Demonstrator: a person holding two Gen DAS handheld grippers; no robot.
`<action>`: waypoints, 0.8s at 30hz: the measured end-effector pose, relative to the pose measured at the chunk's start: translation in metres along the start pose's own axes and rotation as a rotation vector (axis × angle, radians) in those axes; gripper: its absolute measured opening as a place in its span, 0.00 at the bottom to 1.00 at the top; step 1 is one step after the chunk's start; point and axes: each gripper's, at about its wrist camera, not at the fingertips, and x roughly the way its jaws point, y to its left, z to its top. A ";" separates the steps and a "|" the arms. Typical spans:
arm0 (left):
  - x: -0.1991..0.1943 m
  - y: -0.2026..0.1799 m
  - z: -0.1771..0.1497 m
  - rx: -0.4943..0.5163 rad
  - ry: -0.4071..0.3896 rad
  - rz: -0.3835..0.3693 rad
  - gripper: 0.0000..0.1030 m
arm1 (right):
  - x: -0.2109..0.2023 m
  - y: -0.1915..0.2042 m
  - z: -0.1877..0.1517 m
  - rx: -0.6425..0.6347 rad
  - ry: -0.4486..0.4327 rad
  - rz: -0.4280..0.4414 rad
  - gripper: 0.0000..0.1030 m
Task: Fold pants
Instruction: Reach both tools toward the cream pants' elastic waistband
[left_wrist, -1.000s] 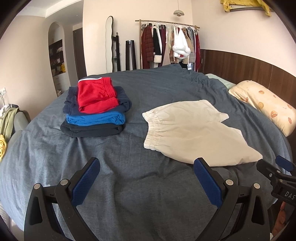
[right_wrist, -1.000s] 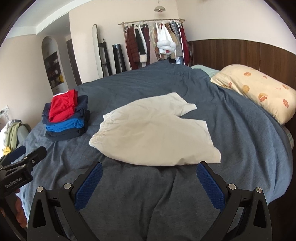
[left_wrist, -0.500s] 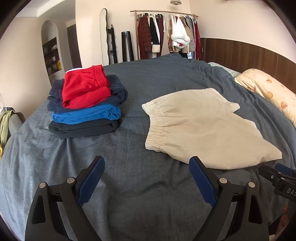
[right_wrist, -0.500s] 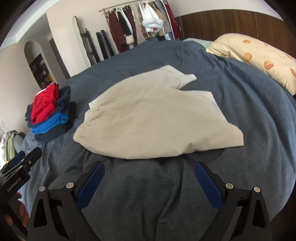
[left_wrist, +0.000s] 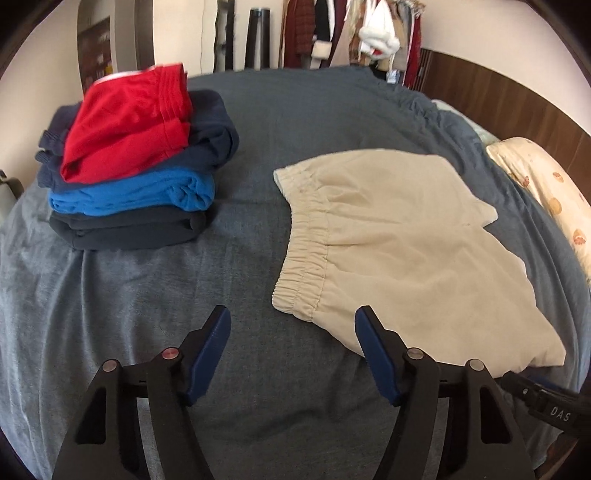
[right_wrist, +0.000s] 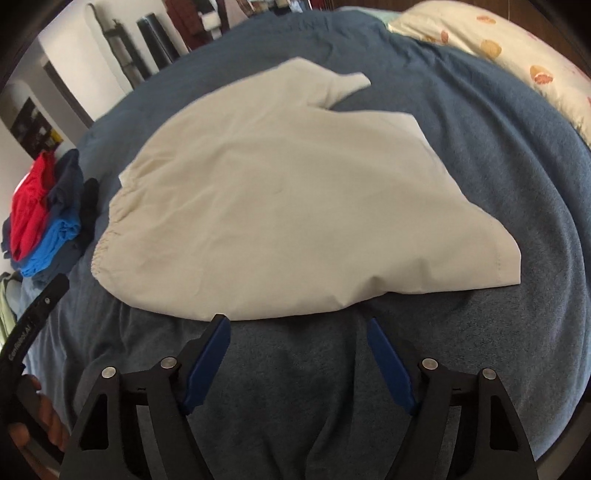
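Observation:
Beige shorts (left_wrist: 391, 243) lie spread flat on the blue-grey bed (left_wrist: 258, 122), elastic waistband to the left, legs to the right. They also show in the right wrist view (right_wrist: 280, 199). My left gripper (left_wrist: 293, 325) is open and empty, just short of the waistband's near corner. My right gripper (right_wrist: 297, 325) is open and empty, just short of the near edge of the closer leg. Neither gripper touches the shorts.
A stack of folded garments (left_wrist: 133, 166), red on top, then navy, blue and dark, sits on the bed left of the shorts; it also shows in the right wrist view (right_wrist: 48, 206). A patterned pillow (right_wrist: 509, 55) lies at the right. A clothes rack (left_wrist: 354, 33) stands behind the bed.
Both grippers have moved forward and down toward the shorts' near edge, and their jaws stand narrower than before. The shorts and the stack have not moved.

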 end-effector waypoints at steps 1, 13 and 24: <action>0.003 -0.001 0.003 -0.011 0.033 -0.006 0.61 | 0.002 0.000 0.003 0.012 0.024 -0.006 0.73; 0.039 -0.011 0.010 -0.088 0.243 0.001 0.50 | 0.013 -0.016 0.023 0.130 0.209 -0.055 0.60; 0.074 -0.014 0.014 -0.042 0.299 -0.006 0.44 | 0.026 -0.017 0.036 0.190 0.195 -0.068 0.54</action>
